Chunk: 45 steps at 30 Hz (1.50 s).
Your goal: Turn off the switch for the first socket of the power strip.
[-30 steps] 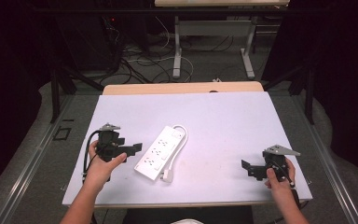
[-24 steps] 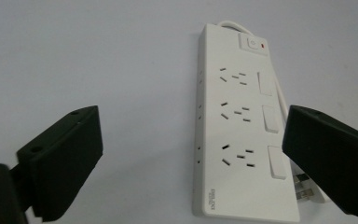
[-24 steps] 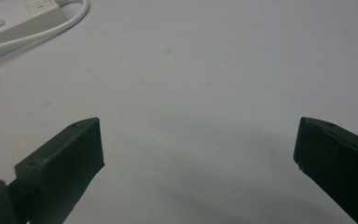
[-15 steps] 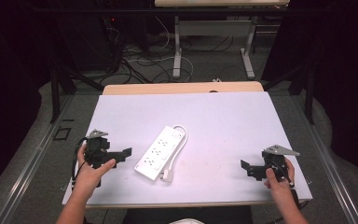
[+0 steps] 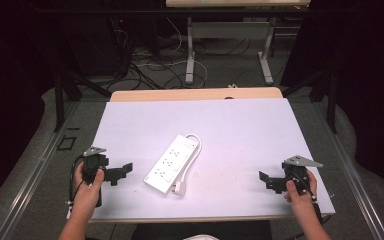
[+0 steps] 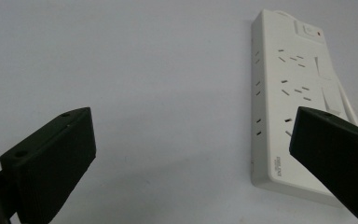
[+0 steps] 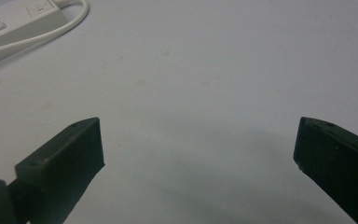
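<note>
A white power strip [image 5: 172,162] lies slantwise in the middle of the white tabletop [image 5: 240,125], its cord [image 5: 194,150] looped along its right side and the plug [image 5: 179,188] near its front end. My left gripper [image 5: 120,173] is low over the table to the strip's left, apart from it. Its jaws have just been opening and now stand open with nothing between them. In the left gripper view the strip [image 6: 284,93] lies ahead to the right of the left gripper [image 6: 193,128]. My right gripper [image 5: 269,182] rests open near the front right corner; the right gripper [image 7: 196,140] faces bare table, the strip [image 7: 9,23] far off.
A wooden table edge [image 5: 195,94] runs behind the white top. Beyond it are cables on the floor [image 5: 150,62] and the legs of another desk [image 5: 190,55]. Metal rails [image 5: 40,165] flank the table on both sides.
My left gripper has drawn leftward and down, away from the power strip, toward the table's left edge, and its jaws have spread wider. The right gripper and the strip have stayed put.
</note>
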Each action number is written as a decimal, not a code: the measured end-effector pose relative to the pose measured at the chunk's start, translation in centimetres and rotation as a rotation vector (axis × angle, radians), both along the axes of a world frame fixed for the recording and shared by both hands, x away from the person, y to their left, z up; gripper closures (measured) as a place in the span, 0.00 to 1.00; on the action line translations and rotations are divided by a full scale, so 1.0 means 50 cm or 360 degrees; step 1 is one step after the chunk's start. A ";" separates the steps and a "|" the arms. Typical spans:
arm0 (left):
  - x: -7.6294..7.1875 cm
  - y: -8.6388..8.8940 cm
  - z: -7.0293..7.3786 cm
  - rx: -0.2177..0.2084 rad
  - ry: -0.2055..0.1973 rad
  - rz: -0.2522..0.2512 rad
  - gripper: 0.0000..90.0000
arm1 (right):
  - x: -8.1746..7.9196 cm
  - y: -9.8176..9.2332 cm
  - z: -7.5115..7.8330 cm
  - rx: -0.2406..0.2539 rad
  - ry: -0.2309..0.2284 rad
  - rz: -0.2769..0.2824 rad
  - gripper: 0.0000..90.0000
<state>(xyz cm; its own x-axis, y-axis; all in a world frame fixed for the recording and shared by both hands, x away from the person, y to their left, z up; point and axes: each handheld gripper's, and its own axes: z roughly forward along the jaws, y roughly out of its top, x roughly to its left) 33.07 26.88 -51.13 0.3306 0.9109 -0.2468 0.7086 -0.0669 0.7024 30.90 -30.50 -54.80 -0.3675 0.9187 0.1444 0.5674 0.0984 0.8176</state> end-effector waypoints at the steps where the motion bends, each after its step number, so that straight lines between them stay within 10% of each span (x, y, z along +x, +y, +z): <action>1: 0.000 0.004 -0.004 0.0005 -0.0016 0.0010 0.00 | 0.000 -0.001 0.001 -0.0001 0.0002 0.0003 0.01; 45: 0.015 0.067 -0.079 0.0052 0.0000 0.0127 0.01 | 0.005 -0.002 -0.002 0.0005 0.0030 0.0014 0.01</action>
